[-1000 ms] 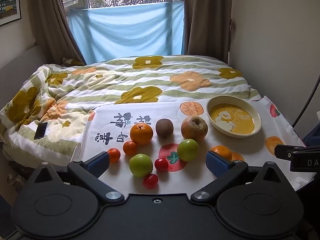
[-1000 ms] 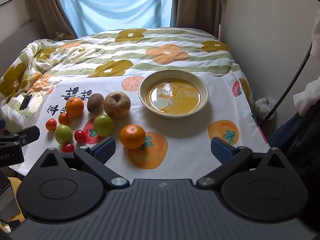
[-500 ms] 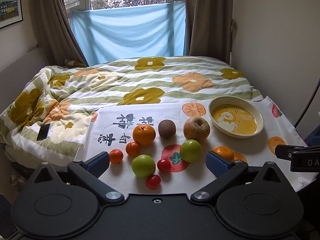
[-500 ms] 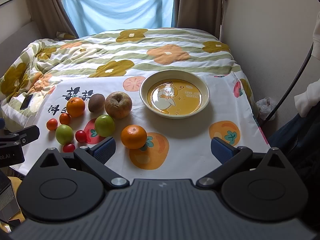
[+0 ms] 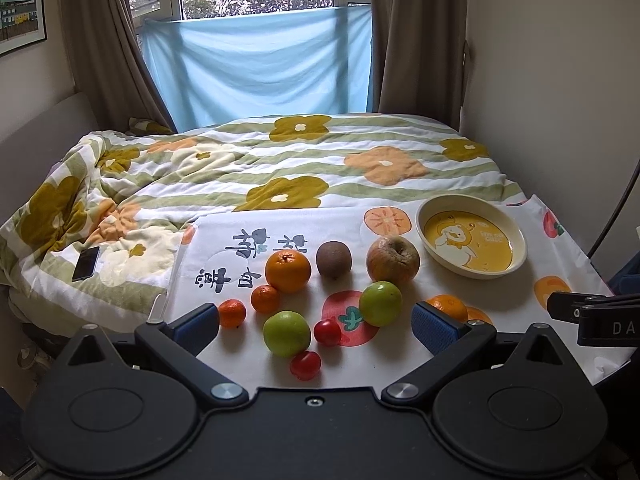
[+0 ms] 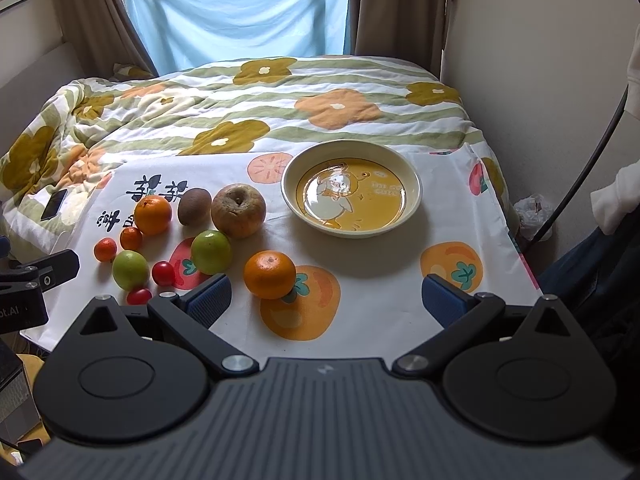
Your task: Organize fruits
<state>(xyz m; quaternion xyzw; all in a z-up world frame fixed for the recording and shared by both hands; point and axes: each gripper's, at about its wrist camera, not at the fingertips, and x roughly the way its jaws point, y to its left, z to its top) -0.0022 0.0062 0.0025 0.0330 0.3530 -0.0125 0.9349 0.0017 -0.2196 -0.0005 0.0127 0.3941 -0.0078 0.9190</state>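
Note:
Fruit lies on a white printed cloth [image 5: 224, 248] on the bed. A large orange [image 5: 287, 271], a kiwi [image 5: 333, 259] and a brownish apple [image 5: 393, 259] form the far row. Nearer lie two green apples [image 5: 287, 333] [image 5: 380, 303], two small mandarins [image 5: 265, 299] [image 5: 231, 313] and two cherry tomatoes [image 5: 327, 332] [image 5: 305, 365]. Another orange [image 6: 269, 274] sits apart, nearer the empty yellow duck plate [image 6: 351, 188]. My left gripper [image 5: 316, 322] hangs open over the near fruit, holding nothing. My right gripper [image 6: 326, 296] is open and empty, near that lone orange.
A flowered quilt [image 5: 320, 160] covers the bed behind the cloth. A phone [image 5: 85, 263] lies on the quilt at the left. The wall [image 6: 540, 80] and a dark cable [image 6: 580, 176] stand at the right; a white sleeve [image 6: 616, 200] shows there.
The left wrist view has tilted up slightly, so the fruit sits a little lower in frame. The right gripper has crept slightly. Both stay open and empty.

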